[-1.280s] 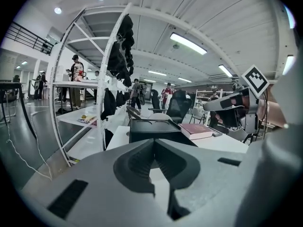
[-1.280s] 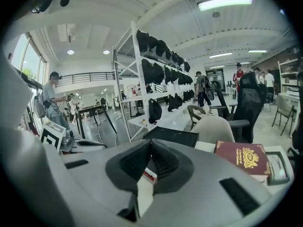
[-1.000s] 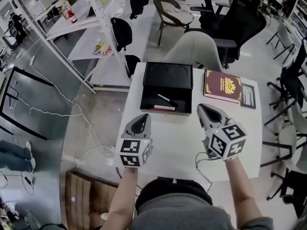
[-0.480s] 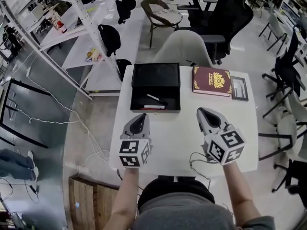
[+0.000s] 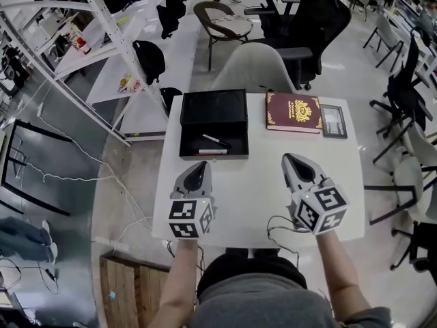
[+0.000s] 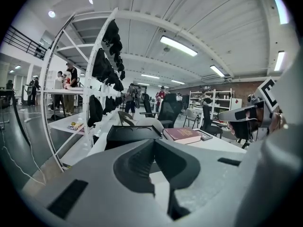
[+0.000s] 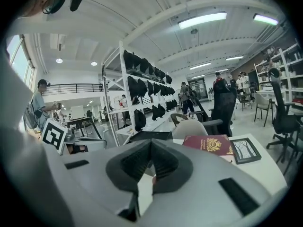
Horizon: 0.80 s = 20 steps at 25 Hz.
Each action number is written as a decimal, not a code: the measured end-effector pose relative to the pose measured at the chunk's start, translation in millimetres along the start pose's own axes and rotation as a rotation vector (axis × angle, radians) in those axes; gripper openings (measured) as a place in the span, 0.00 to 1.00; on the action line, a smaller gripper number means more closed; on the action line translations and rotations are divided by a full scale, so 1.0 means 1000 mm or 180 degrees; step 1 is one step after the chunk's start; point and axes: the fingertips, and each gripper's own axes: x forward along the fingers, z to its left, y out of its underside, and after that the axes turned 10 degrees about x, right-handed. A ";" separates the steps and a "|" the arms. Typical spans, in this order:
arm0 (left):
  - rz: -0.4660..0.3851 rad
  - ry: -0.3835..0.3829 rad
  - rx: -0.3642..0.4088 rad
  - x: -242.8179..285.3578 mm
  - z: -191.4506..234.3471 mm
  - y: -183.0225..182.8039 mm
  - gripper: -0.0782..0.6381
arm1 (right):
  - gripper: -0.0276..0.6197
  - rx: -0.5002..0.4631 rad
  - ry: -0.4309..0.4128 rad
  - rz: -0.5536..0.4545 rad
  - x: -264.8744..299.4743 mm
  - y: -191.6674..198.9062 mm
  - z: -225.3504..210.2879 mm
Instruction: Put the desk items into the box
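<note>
A black box (image 5: 213, 144) stands open at the table's far left, its lid (image 5: 213, 106) leaning back. Inside lie a pen (image 5: 215, 141) and a red flat item (image 5: 212, 152). A dark red book (image 5: 293, 112) and a small framed picture (image 5: 334, 121) lie to the box's right. My left gripper (image 5: 199, 168) is shut and empty, just short of the box's front wall. My right gripper (image 5: 291, 161) is shut and empty, nearer than the book. In the left gripper view the left gripper (image 6: 153, 142) points at the box (image 6: 132, 134); the right gripper (image 7: 151, 142) faces the book (image 7: 210, 144).
The white table (image 5: 259, 183) ends close in front of me, where a thin cable (image 5: 278, 228) hangs over its edge. A pale chair (image 5: 256, 67) and a black office chair (image 5: 314, 19) stand behind it. A white shelving rack (image 5: 102, 26) is at left, more chairs (image 5: 410, 94) at right.
The head view has shifted, so the table and its items sit higher and further left in the picture. Both grippers stay shut and hold about the same place over the table.
</note>
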 end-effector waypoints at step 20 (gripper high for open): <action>-0.0001 0.0032 0.0053 -0.002 -0.011 -0.004 0.12 | 0.05 -0.0130 0.0183 0.0007 -0.020 0.009 -0.016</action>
